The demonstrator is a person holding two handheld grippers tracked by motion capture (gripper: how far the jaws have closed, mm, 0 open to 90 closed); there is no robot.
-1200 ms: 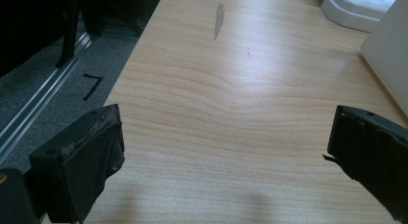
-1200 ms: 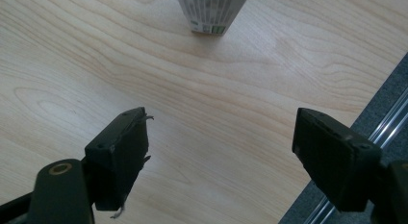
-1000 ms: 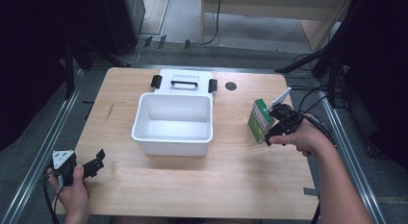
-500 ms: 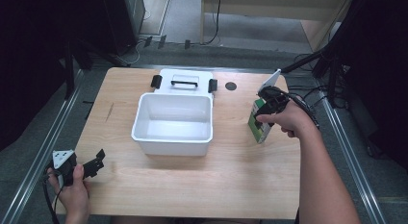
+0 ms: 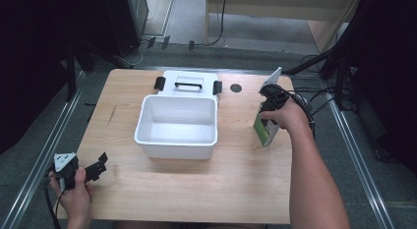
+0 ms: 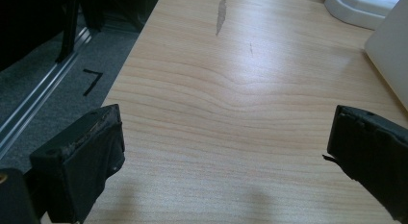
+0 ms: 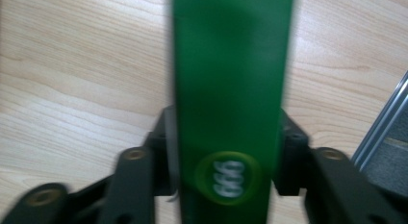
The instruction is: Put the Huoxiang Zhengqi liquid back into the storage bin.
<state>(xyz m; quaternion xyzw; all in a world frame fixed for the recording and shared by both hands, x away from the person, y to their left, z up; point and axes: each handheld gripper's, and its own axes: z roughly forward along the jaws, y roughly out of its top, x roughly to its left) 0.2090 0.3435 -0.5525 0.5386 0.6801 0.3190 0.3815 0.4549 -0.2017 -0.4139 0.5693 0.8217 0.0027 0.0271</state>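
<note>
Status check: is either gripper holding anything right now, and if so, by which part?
The right gripper clamps the green box across its narrow top end, one jaw on each side. The left gripper is open, with bare table between its jaws.

Black two-jaw claw (image 5: pixel 96 166), grey three-cornered plate (image 5: pixel 64 161)

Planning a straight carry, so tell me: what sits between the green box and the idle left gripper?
In the high view, the white bin lies between the green box and the left gripper.

wooden table (image 5: pixel 236 185), grey floor (image 5: pixel 192 22), cables (image 5: pixel 324 99)
</note>
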